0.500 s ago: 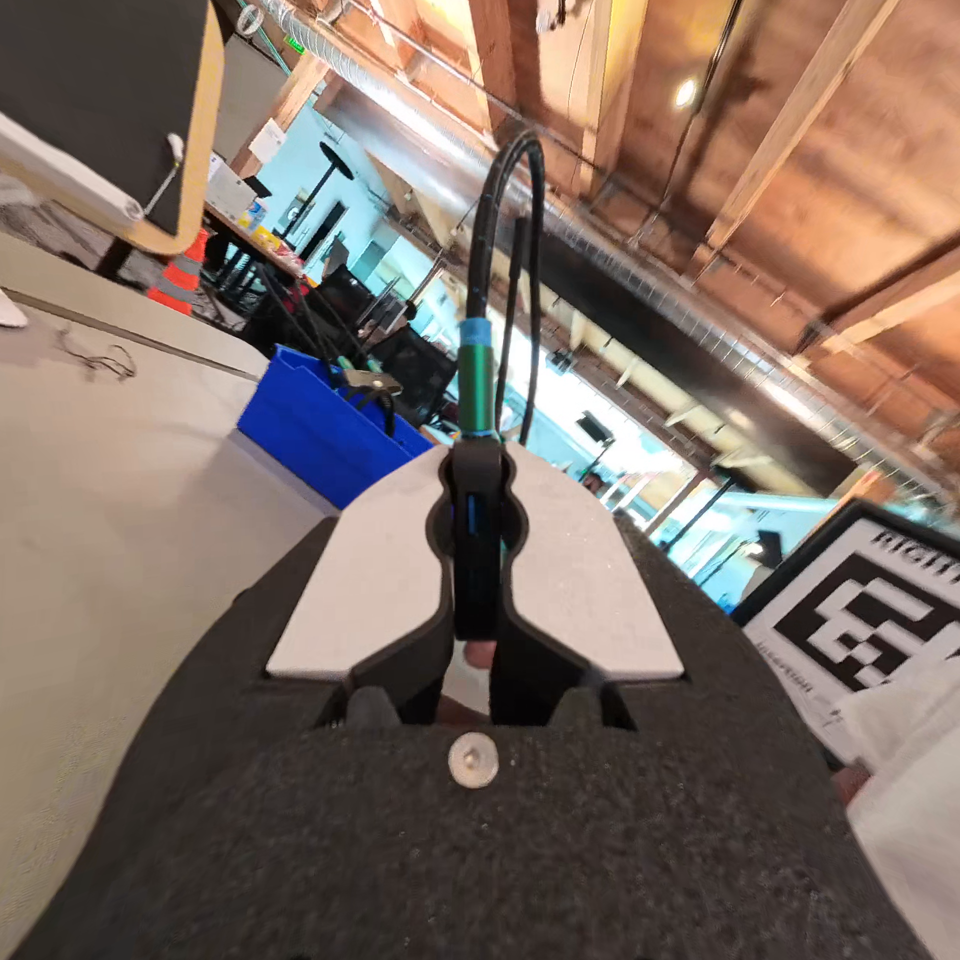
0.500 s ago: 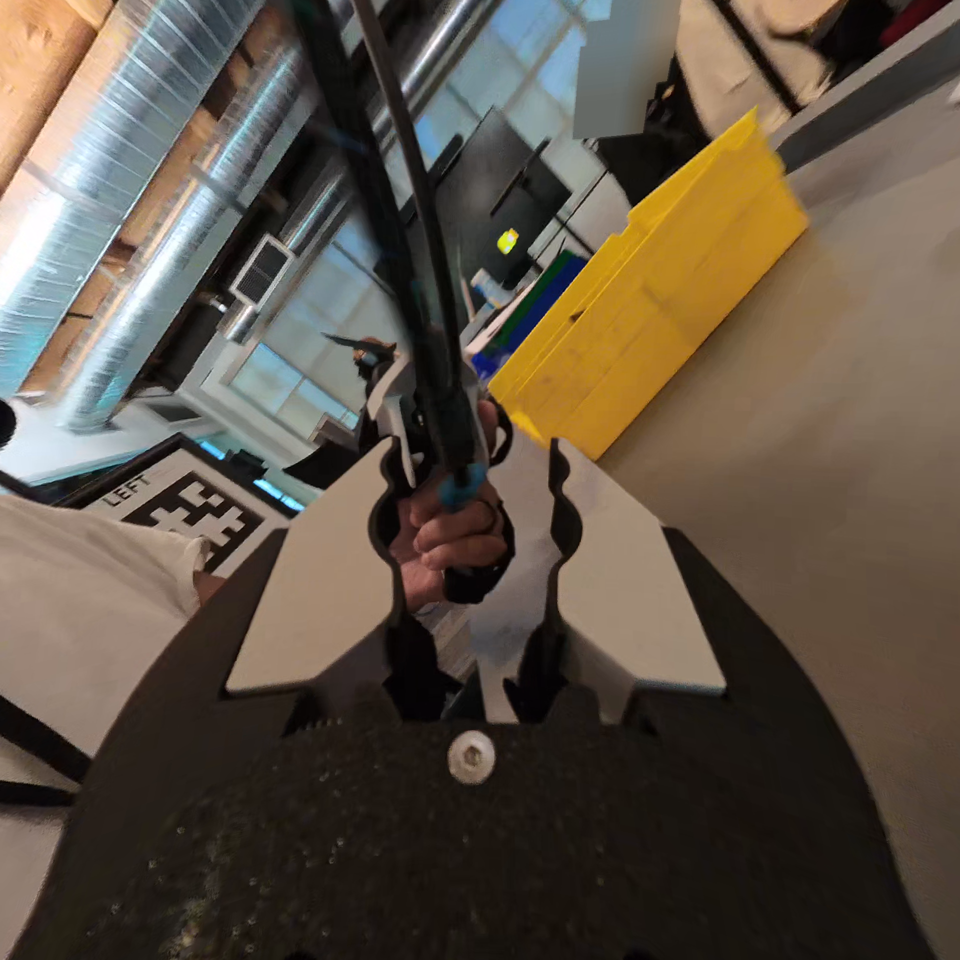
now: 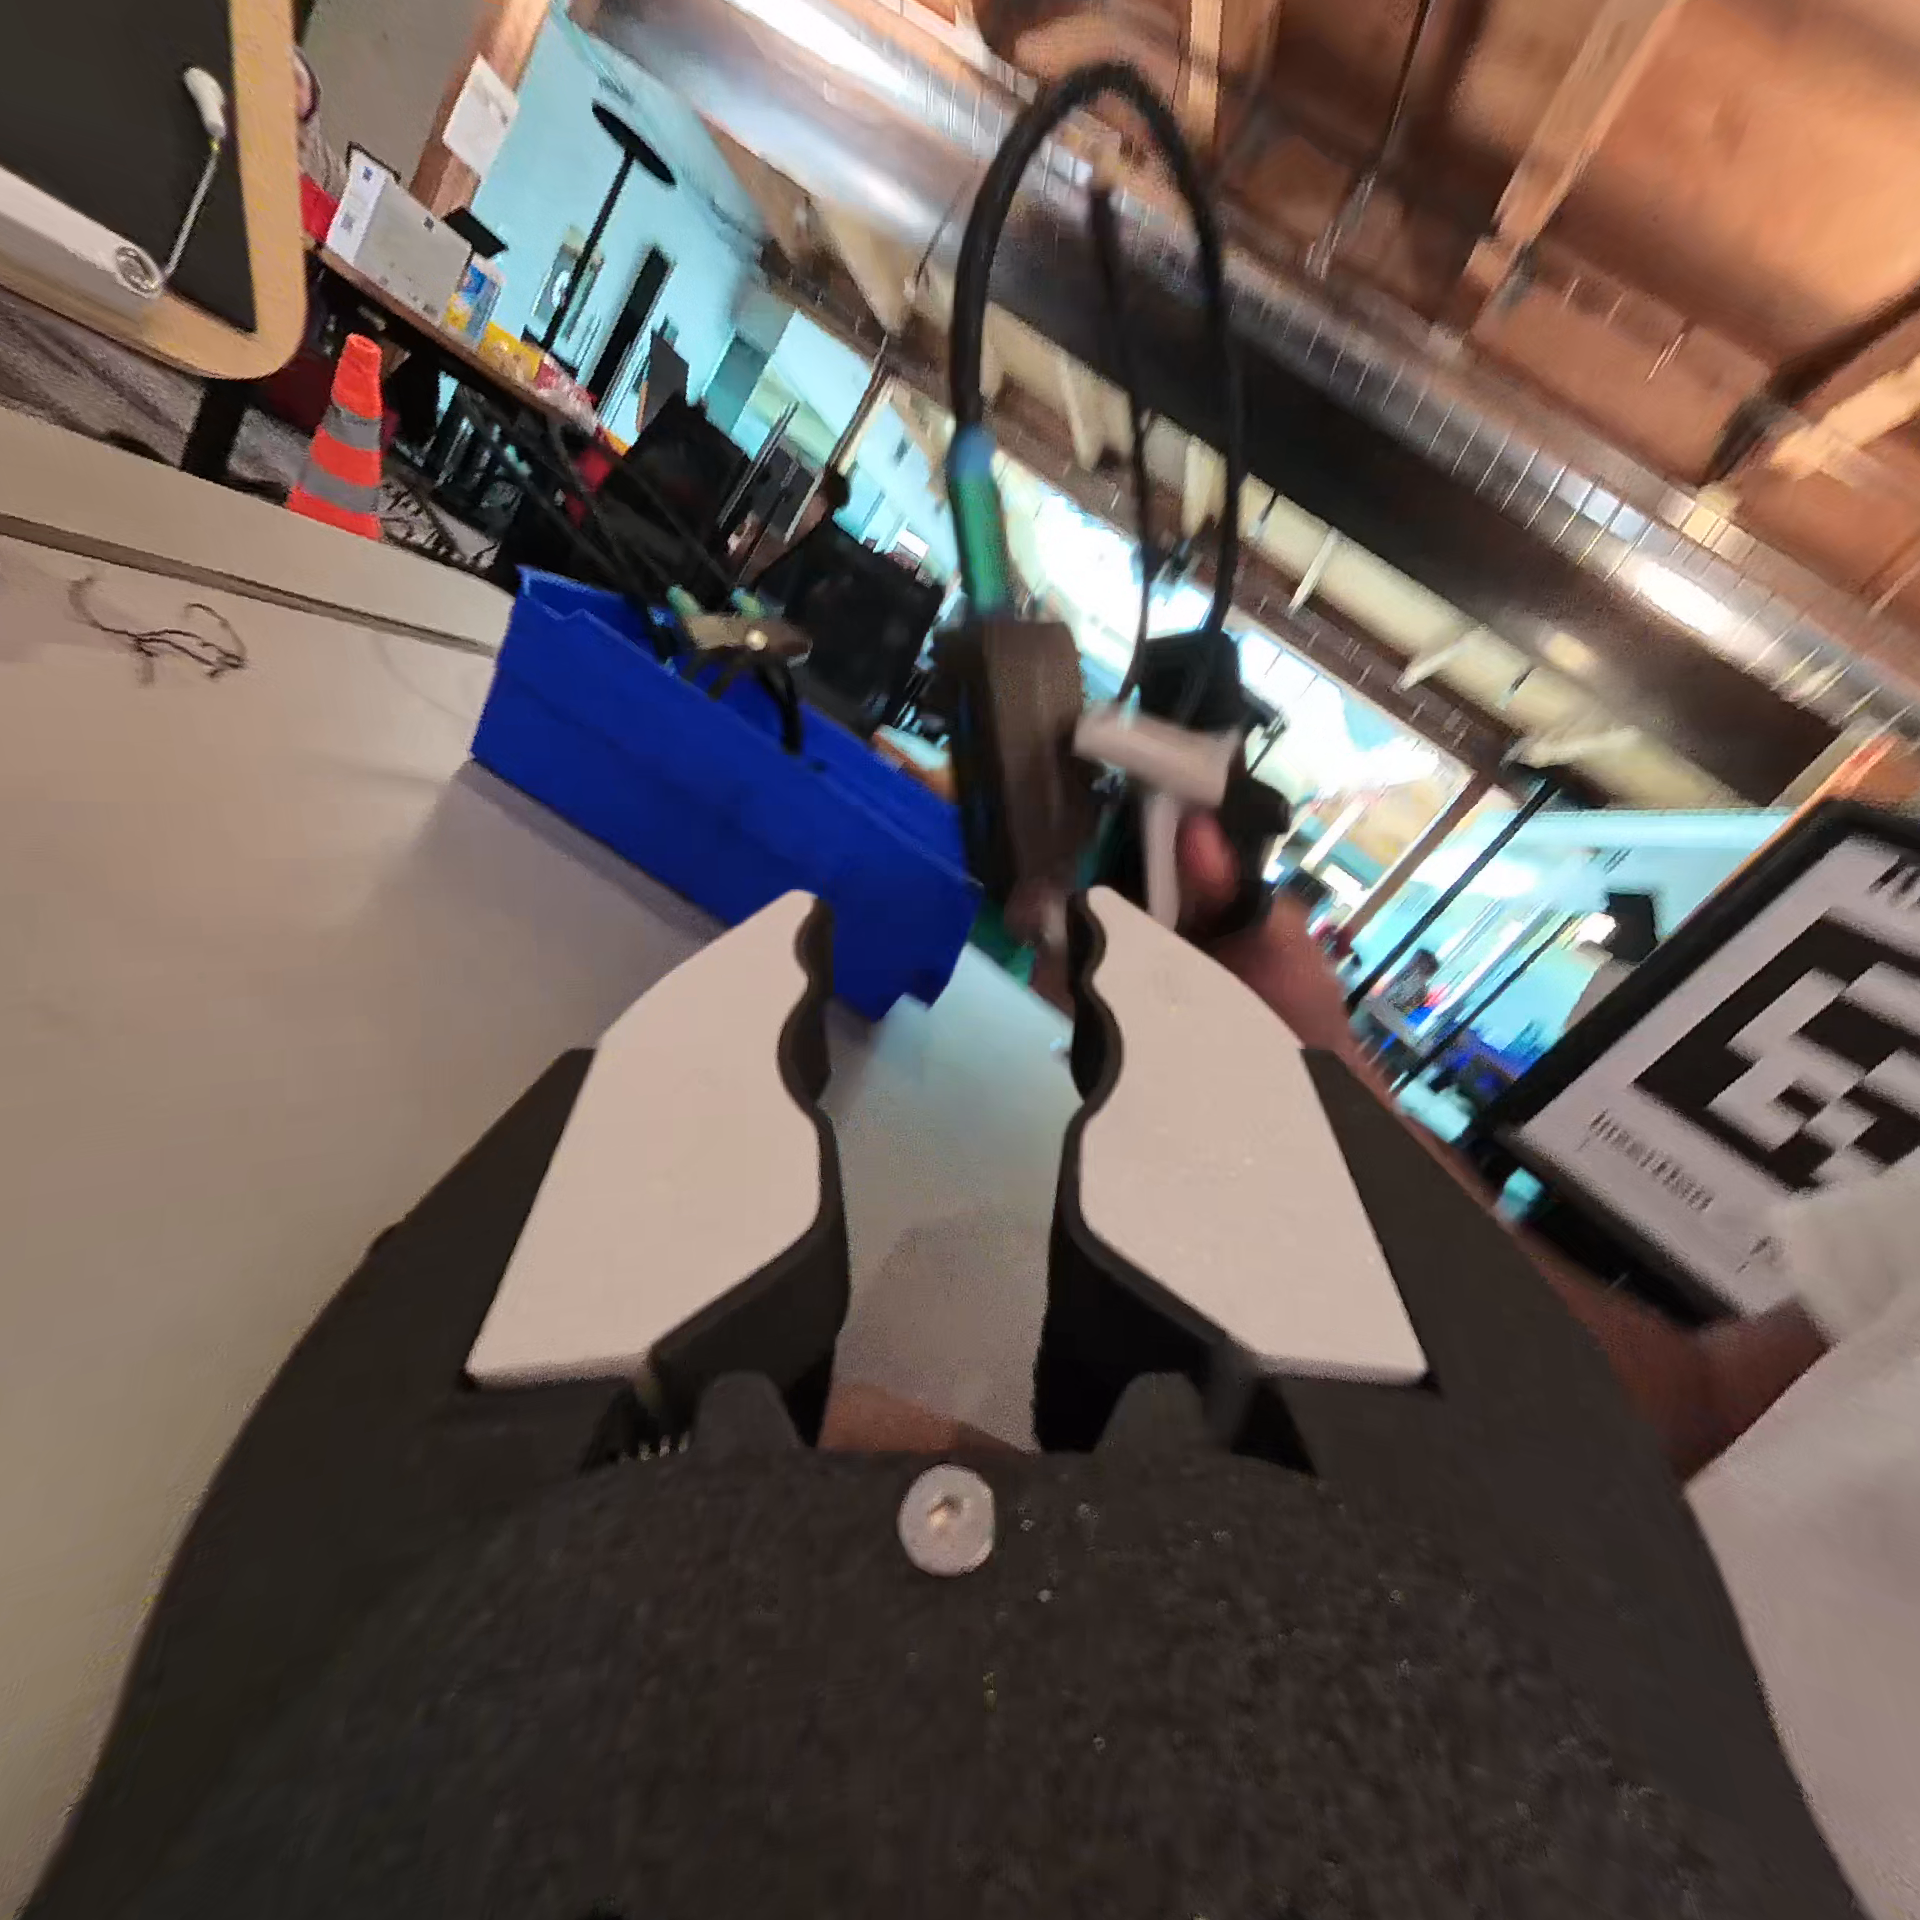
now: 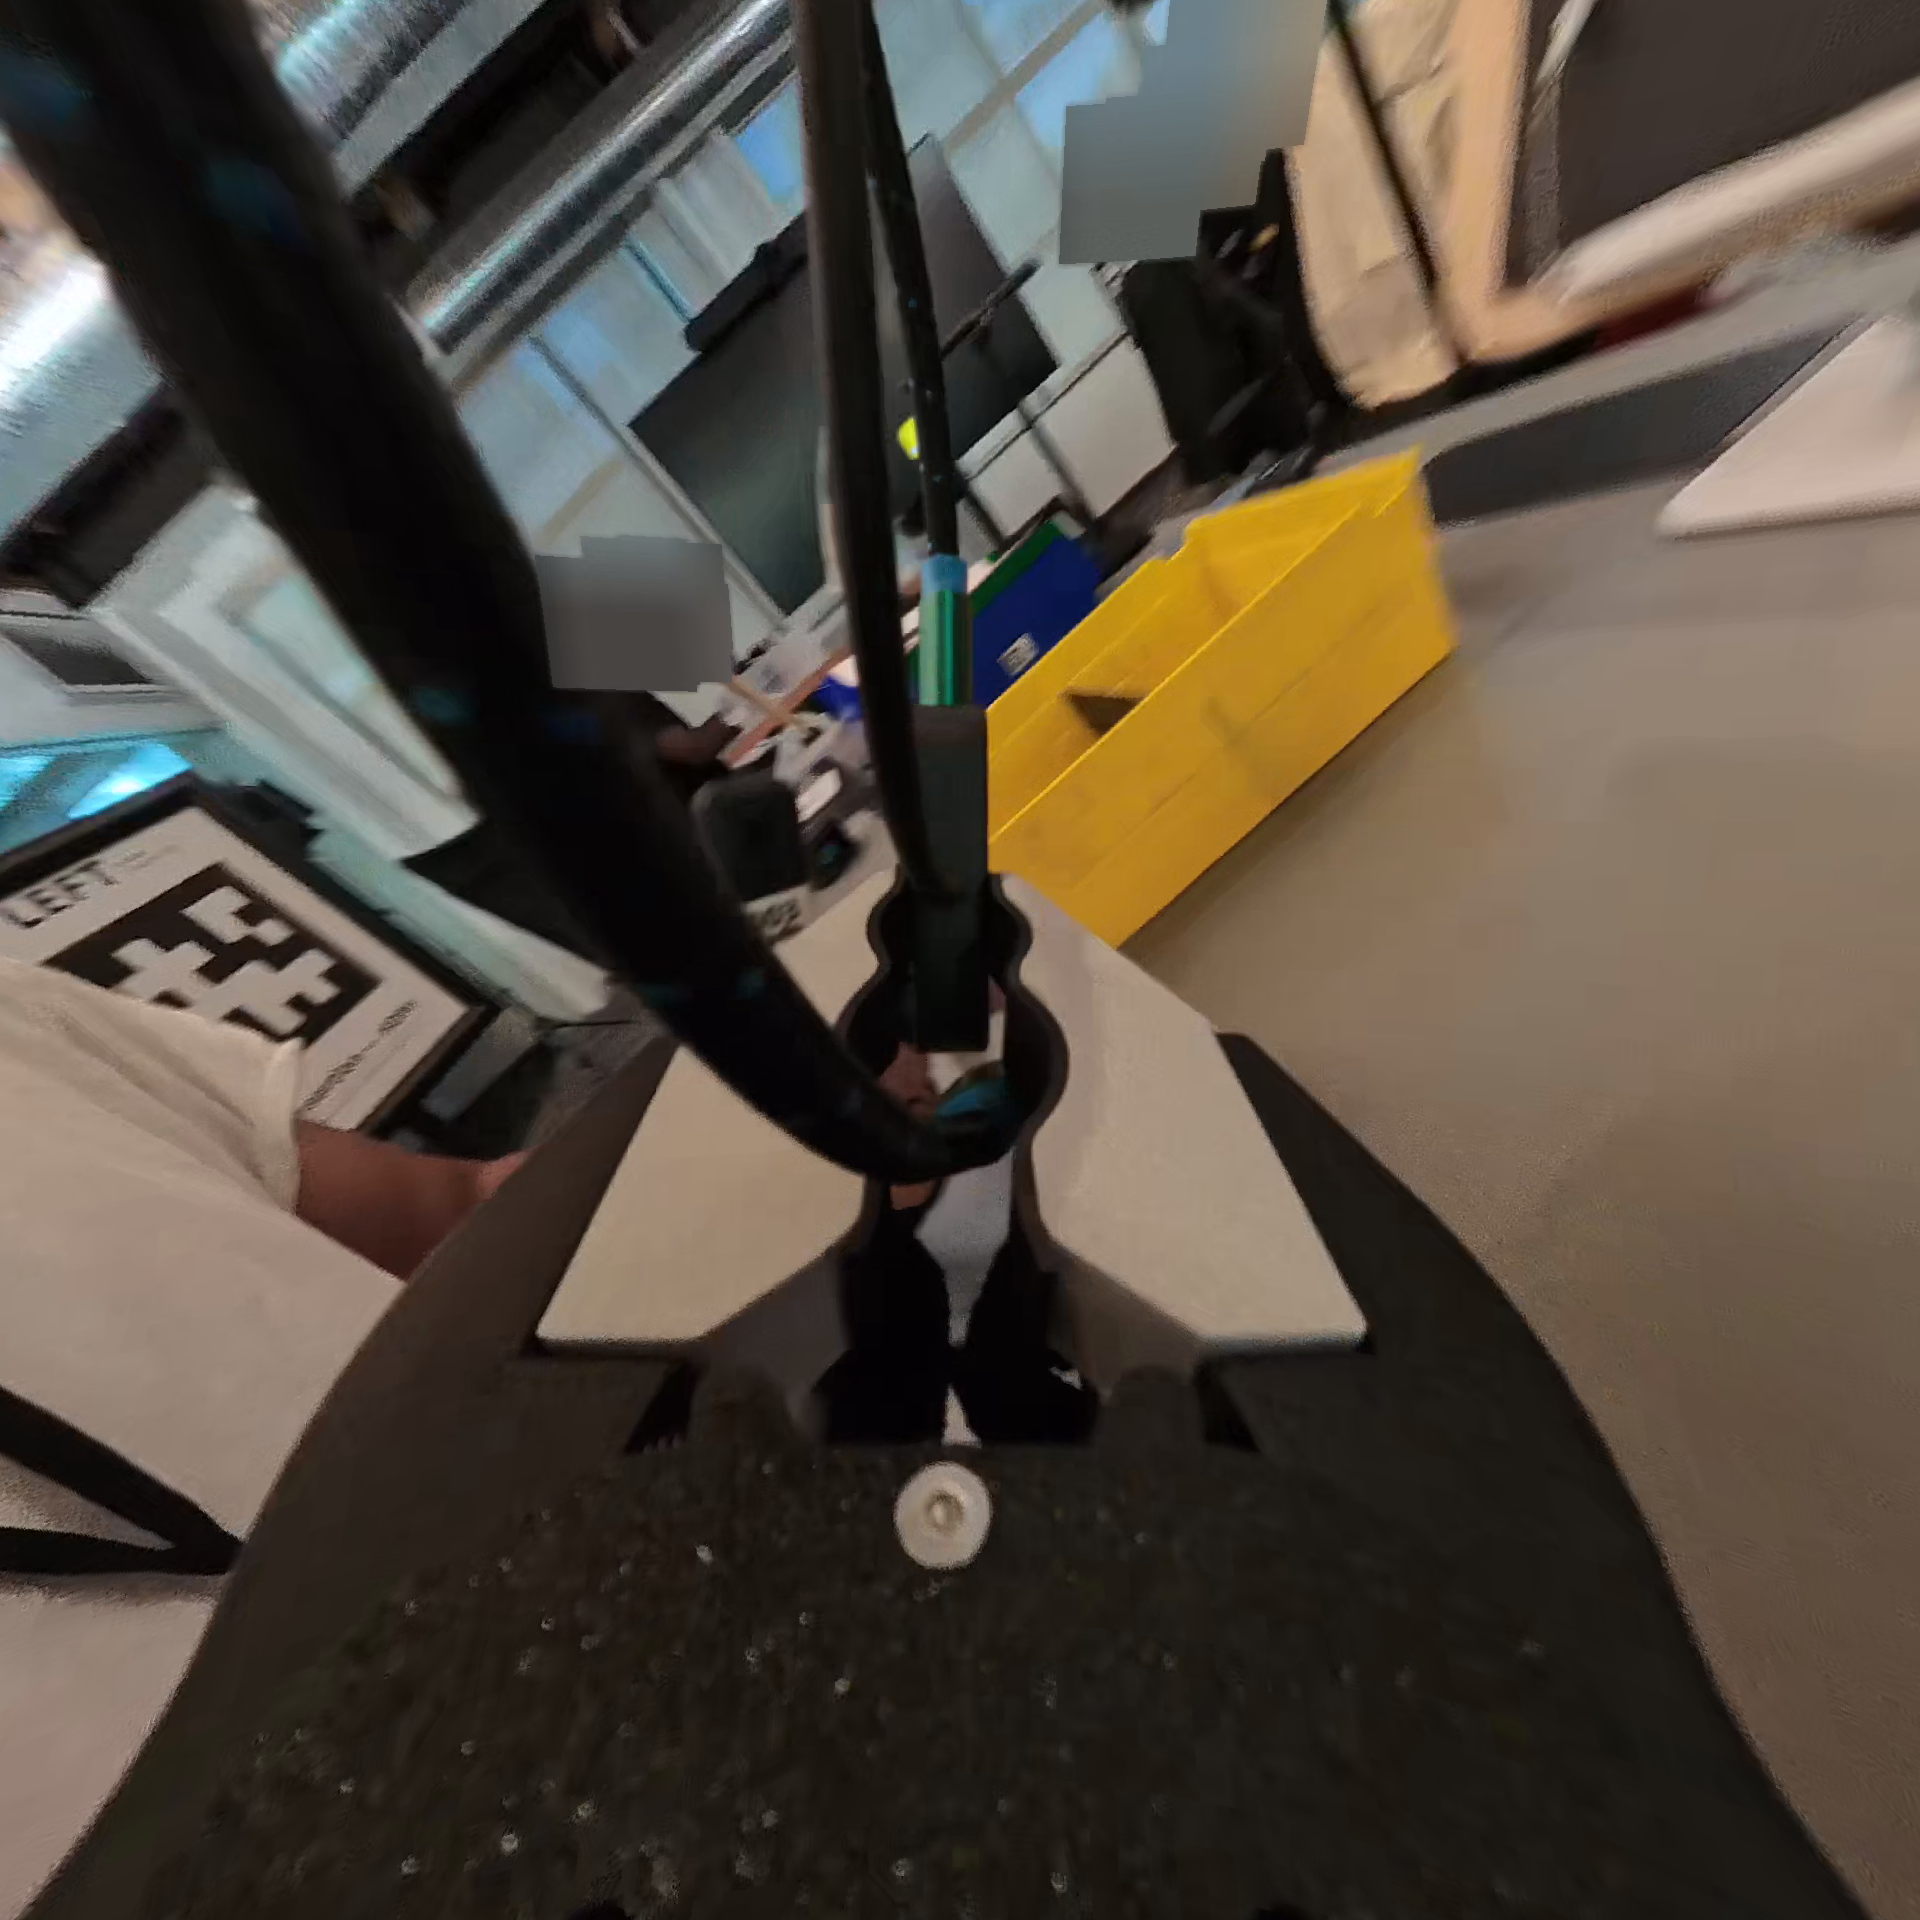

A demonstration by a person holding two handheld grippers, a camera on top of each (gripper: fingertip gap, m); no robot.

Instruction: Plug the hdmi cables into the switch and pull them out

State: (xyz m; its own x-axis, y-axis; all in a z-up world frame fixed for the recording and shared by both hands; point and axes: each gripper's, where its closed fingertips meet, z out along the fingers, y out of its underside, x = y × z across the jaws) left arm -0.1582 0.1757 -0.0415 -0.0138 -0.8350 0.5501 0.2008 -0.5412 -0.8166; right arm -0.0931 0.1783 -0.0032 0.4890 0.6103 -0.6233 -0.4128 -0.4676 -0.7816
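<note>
Each rig carries a white marker board printed with a black square code and a line of lettering; one shows at the right edge of the left wrist view, the other marker board at the left of the right wrist view. A small white label sits on a blue bin far behind the yellow bin; its print is too small to make out.

Half a second ago the left tongs were clamped on the black HDMI plug with its green and blue collar. Now they stand apart with only bare desk showing between the fingers, and the plug has passed to the right tongs, which before were spread with nothing between them. In the right wrist view those tongs are closed narrowly on the HDMI plug, held upright, the green collar just above it and the black braided cable looping up and back down across the left finger. From the left wrist view the same plug and its cable loop are seen farther off, blurred, held by the other rig just beyond the left fingertips.

On the desk, a blue bin with a tool lying in it stands far left of the left tongs, and the yellow bin lies far right of the right tongs. An orange traffic cone stands on the floor beyond the desk. A pale sleeve fills the left edge of the right wrist view. I cannot see the switch in either view.
</note>
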